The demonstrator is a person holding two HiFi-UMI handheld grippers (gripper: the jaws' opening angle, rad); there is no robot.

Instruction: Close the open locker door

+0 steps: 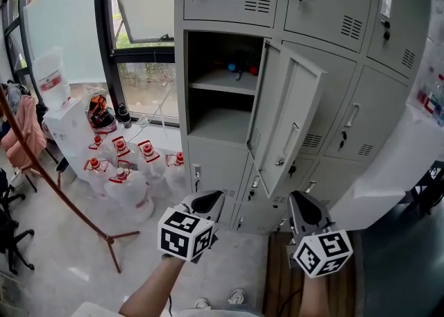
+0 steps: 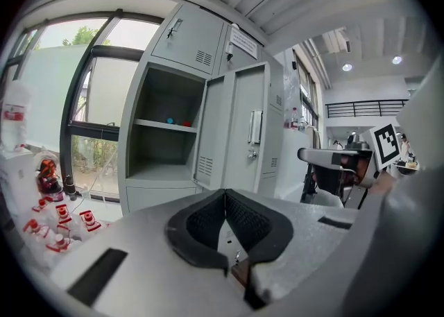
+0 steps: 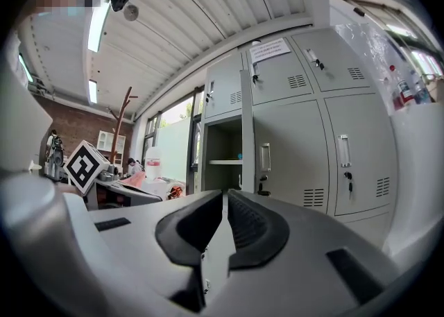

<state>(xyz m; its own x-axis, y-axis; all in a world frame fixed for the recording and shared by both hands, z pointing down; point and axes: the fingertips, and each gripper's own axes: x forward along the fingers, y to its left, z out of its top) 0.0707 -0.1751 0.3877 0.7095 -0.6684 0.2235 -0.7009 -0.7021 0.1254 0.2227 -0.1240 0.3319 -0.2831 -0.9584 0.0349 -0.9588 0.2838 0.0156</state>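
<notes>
Nothing done yet: the grey metal locker door [image 1: 288,118] stands open mid-frame; left tongs [image 1: 210,201] and right tongs [image 1: 305,206], both pressed together and empty, sit below, not touching it

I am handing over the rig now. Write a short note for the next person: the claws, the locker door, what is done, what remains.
Left claw: shut, empty, touching nothing.
Right claw: shut, empty, low in front of the open door.
Locker door: swung out, to the right of its open compartment.
Done: nothing; neither claw touches the door.
Left: push the door closed, probably with the right claw, which looks nearer.
</notes>
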